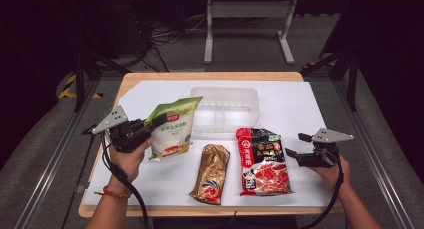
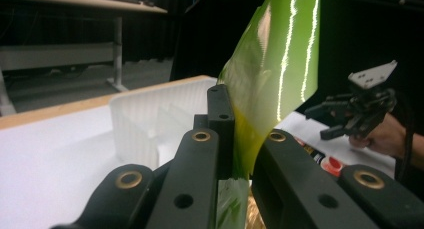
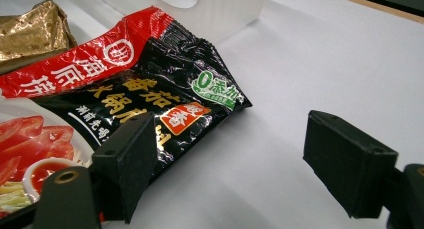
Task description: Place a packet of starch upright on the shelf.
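Dark floor and tangled cables fill the upper part of the frame, where a pale metal stand (image 1: 248, 24) sits behind the wooden tabletop (image 1: 150, 79). White paper (image 1: 300, 109) covers most of the tabletop. At upper centre lies a clear plastic tray (image 1: 225, 109) with dividers. Below it, mid-frame, a gold pouch (image 1: 211, 173) and a red and black sauce packet (image 1: 262, 161) lie flat, side by side. At left the left tool (image 1: 150, 125) pinches the edge of a green and white bag (image 1: 172, 129), tilted up, its far corner touching the tray's rim. At lower right the right tool (image 1: 295, 145) is spread wide, just beside the sauce packet.
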